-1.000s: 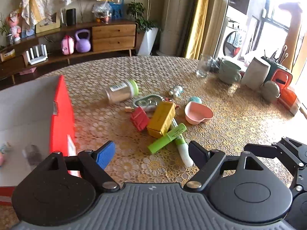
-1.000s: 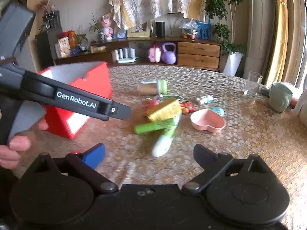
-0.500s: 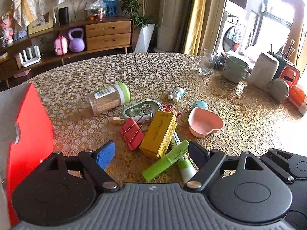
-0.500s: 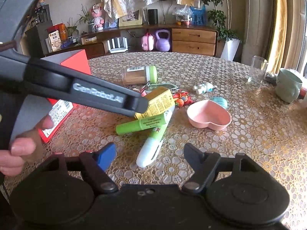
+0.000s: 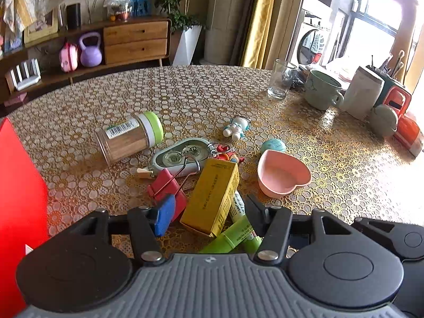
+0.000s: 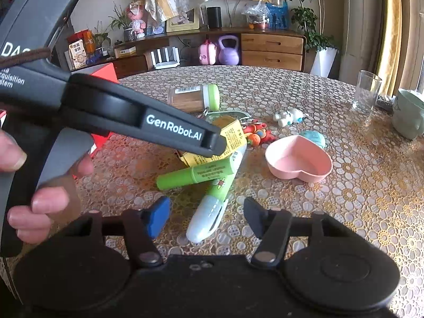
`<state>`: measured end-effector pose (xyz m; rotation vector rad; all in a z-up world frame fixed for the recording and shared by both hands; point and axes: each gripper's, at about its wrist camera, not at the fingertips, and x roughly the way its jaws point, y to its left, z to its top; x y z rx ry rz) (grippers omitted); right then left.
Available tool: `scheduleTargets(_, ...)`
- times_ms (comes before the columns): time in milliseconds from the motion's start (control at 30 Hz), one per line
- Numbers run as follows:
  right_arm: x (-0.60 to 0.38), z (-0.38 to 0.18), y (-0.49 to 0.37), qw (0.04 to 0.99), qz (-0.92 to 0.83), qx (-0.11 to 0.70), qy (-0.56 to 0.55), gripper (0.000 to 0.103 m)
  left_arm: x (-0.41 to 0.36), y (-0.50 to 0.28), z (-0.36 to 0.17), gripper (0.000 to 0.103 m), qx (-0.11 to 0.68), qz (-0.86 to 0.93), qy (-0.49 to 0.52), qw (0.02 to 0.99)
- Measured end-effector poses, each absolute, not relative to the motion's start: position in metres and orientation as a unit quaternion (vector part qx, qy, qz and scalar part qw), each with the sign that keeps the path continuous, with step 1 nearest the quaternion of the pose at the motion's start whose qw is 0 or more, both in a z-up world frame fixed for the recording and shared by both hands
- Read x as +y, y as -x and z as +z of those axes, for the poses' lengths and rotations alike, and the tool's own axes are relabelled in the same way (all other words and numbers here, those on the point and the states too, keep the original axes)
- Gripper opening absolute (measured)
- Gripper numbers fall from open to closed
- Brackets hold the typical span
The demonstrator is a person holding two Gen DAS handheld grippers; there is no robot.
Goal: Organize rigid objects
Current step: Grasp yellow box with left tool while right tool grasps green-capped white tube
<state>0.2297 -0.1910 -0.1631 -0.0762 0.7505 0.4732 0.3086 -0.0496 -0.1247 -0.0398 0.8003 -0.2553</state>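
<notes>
Between my left jaws (image 5: 209,216) sits the near end of a yellow box (image 5: 211,196), tilted over a green marker (image 5: 228,238) and a white-and-green pen (image 6: 212,206) crossed beneath it. Those jaws are half open and closing, the pads not yet pressing the box as far as I can see. My right jaws (image 6: 206,216) are also half open and closing, with the pen's white end lying between them, untouched. To do this well, I judge I should centre the left pads on the box's long faces before they meet it, since it rests loosely on the marker and could skid or tip. A red binder clip (image 5: 167,190) lies just beside my blue pad, so I must keep from snagging its wire handles. Beyond, on the tabletop (image 5: 185,98), lie a tape dispenser (image 5: 177,156), a pink heart-shaped dish (image 5: 282,176), a jar (image 5: 129,137) on its side and a small figurine (image 5: 235,129). At the left edge stands a red bin (image 5: 18,185), probably where things go.
</notes>
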Motion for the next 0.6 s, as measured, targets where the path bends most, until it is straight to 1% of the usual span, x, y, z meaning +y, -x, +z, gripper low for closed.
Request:
scheduleTargets(33,-0.191,-0.164,-0.23,0.903,0.228,0.363,0.036,0.057,-0.05,-0.31,-0.125,0.058,0.389,-0.123,0.02,0.913)
scheduleTargets(100,-0.191,-0.164,-0.231,0.903,0.226,0.365,0.034,0.054,-0.05,-0.312,-0.127,0.052,0.389,-0.122,0.019,0.913)
scheduleTargets(133,-0.191,-0.165,-0.232,0.902,0.225,0.366,0.033,0.053,-0.051,-0.314,-0.129,0.05,0.392,-0.125,0.02,0.911)
scheduleTargets(200,-0.19,-0.167,-0.234,0.902,0.222,0.368,0.035,0.047,-0.051,-0.318,-0.13,0.047,0.396,-0.125,0.023,0.91)
scheduleTargets(267,-0.188,-0.168,-0.237,0.902,0.219,0.371,0.036,0.046,-0.053,-0.32,-0.131,0.047,0.393,-0.119,0.018,0.912)
scheduleTargets(367,-0.184,-0.172,-0.243,0.902,0.209,0.376,0.04,0.042,-0.053,-0.322,-0.131,0.047,0.391,-0.121,0.017,0.912)
scheduleTargets(400,-0.181,-0.171,-0.245,0.904,0.204,0.374,0.044,0.039,-0.054,-0.323,-0.131,0.045,0.391,-0.122,0.015,0.912)
scheduleTargets(467,-0.176,-0.171,-0.245,0.906,0.195,0.371,0.058,0.037,-0.057,-0.323,-0.132,0.043,0.388,-0.12,0.002,0.914)
scheduleTargets(533,-0.173,-0.172,-0.243,0.907,0.189,0.369,0.066,0.033,-0.062,-0.32,-0.132,0.041,0.384,-0.12,-0.013,0.915)
scheduleTargets(600,-0.172,-0.173,-0.241,0.908,0.188,0.368,0.07,0.025,-0.063,-0.317,-0.132,0.038,0.38,-0.12,-0.023,0.917)
